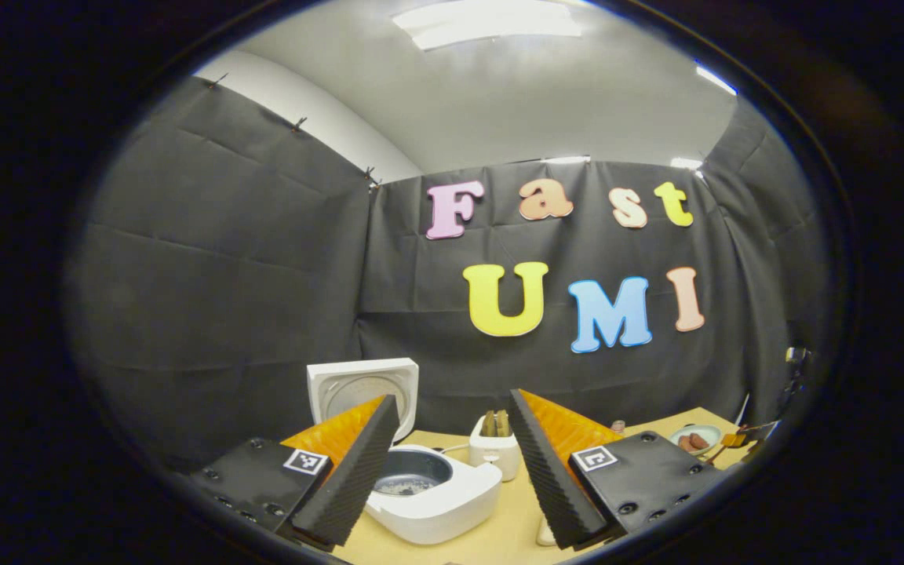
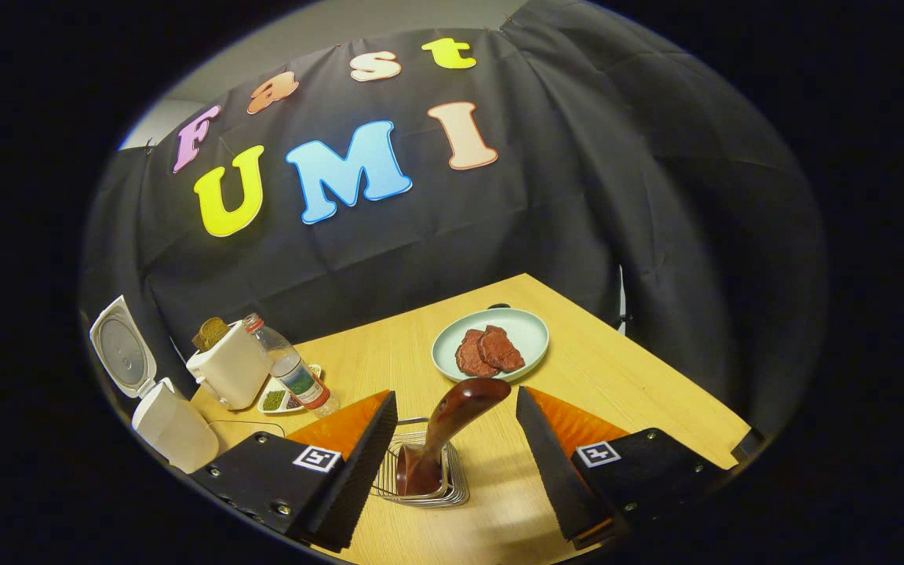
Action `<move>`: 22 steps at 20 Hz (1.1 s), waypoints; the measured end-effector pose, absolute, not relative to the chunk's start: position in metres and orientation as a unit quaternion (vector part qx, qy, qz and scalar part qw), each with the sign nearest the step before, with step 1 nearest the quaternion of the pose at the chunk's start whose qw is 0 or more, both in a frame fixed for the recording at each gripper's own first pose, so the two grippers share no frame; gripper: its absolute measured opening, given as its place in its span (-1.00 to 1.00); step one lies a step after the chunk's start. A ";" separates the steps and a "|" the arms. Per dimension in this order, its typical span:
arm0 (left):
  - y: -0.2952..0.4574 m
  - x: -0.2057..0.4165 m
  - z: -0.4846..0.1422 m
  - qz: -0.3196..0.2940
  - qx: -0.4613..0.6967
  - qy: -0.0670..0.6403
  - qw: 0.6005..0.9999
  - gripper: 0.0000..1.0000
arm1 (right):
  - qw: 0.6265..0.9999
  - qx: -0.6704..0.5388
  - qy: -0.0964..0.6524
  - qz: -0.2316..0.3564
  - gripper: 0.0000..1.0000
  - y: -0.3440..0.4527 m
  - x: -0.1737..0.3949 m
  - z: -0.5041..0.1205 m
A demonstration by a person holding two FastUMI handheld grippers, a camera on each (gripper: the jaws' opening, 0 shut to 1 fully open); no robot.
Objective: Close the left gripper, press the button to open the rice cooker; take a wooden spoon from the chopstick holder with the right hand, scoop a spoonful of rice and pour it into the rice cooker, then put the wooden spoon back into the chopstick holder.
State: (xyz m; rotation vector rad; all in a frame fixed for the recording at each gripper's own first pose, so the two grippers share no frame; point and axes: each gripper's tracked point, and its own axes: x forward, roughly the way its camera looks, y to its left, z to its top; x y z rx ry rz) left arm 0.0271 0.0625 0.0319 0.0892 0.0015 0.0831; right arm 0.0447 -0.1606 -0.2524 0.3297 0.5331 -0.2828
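The white rice cooker (image 1: 436, 502) stands open just beyond my left gripper (image 1: 452, 396), its lid (image 1: 363, 388) upright and some rice in the dark inner pot. That gripper is open and holds nothing. In the right gripper view the dark wooden spoon (image 2: 452, 416) stands in the wire chopstick holder (image 2: 458, 490), handle leaning up to the right. My right gripper (image 2: 456, 392) is open, and the handle top rises between its fingertips without touching either. The rice cooker (image 2: 173, 424) sits far left there, lid (image 2: 122, 345) raised.
A white toaster (image 2: 228, 365) holding bread, a plastic bottle (image 2: 295, 377) and a small dish (image 2: 279, 400) stand beside the cooker. A pale plate (image 2: 530, 333) with red meat slices lies beyond the holder. The wooden table (image 2: 656, 392) ends at the right edge.
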 end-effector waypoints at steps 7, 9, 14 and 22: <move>0.069 0.014 0.036 0.054 0.045 -0.005 0.998 0.99 | 0.935 0.185 0.273 -0.129 -0.22 -0.153 0.055 -0.261; 0.071 0.014 0.036 0.056 0.041 -0.005 0.998 0.94 | 0.933 0.203 0.271 -0.122 -0.43 -0.148 0.055 -0.258; 0.078 0.016 0.030 0.052 0.030 -0.005 0.998 0.97 | 0.940 0.189 0.262 -0.112 -0.70 -0.138 0.059 -0.241; 0.106 0.020 0.019 0.049 0.007 -0.007 0.999 0.94 | 0.964 0.140 0.201 -0.107 -0.70 -0.122 0.070 -0.163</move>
